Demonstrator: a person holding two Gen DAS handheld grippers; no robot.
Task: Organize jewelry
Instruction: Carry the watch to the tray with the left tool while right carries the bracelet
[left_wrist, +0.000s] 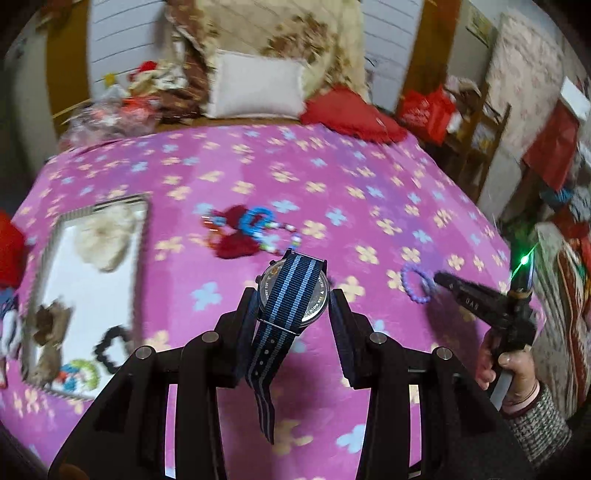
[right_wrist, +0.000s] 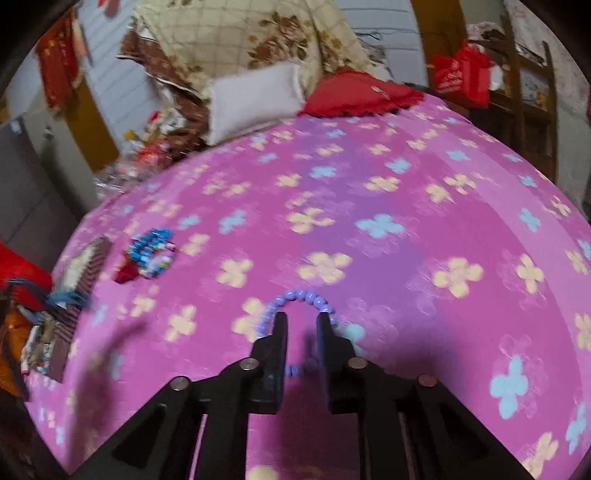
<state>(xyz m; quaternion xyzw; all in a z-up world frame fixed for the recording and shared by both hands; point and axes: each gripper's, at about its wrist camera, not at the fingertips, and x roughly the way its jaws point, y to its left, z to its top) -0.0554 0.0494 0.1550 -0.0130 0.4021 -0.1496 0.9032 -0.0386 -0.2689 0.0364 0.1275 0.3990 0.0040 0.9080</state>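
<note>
My left gripper (left_wrist: 293, 301) is shut on a watch (left_wrist: 295, 299) with a blue striped strap, held above the pink flowered bed cover; the strap hangs down between the fingers. A white tray (left_wrist: 79, 291) with several trinkets lies at the left. My right gripper (right_wrist: 301, 319) is partly open, down on the cover over a purple bead bracelet (right_wrist: 301, 297); its fingers straddle the ring. It also shows in the left wrist view (left_wrist: 441, 278) by the purple bracelet (left_wrist: 415, 282). A heap of blue bead bracelets and a red bow (left_wrist: 247, 230) lies mid-bed.
The pink bed cover (left_wrist: 332, 177) fills both views. A white pillow (left_wrist: 255, 88), a red cushion (left_wrist: 351, 112) and a folded quilt lie at the far end. Clutter and shelves stand to the right of the bed. The tray shows at the left edge in the right wrist view (right_wrist: 74, 291).
</note>
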